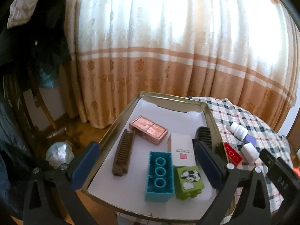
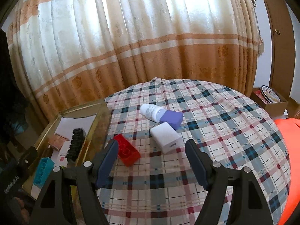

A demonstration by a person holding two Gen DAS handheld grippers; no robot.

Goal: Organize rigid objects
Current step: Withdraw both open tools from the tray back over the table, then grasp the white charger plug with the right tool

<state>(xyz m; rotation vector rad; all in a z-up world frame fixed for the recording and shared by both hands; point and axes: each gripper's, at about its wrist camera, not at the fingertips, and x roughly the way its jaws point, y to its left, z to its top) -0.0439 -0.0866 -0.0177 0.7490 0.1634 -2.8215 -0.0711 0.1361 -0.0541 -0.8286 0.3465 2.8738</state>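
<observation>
A gold metal tray (image 1: 120, 116) lined with white paper holds a brown comb (image 1: 122, 152), a rose-gold case (image 1: 149, 132), a white box (image 1: 182, 150), a teal brick (image 1: 159, 176), a green brick (image 1: 189, 181) and a black brush (image 1: 203, 136). My left gripper (image 1: 146, 161) is open and empty above the tray. On the plaid cloth lie a red brick (image 2: 127, 150), a white charger (image 2: 166, 137), a white bottle (image 2: 151, 111) and a purple block (image 2: 171, 119). My right gripper (image 2: 151, 156) is open and empty, just before the charger and red brick.
The tray (image 2: 99, 120) stands at the left edge of the plaid-covered table (image 2: 225, 131). A curtain (image 2: 131, 46) hangs behind. A cardboard box (image 2: 270, 97) sits at the far right. A chair (image 1: 43, 101) and a crumpled foil ball (image 1: 58, 152) are at the left.
</observation>
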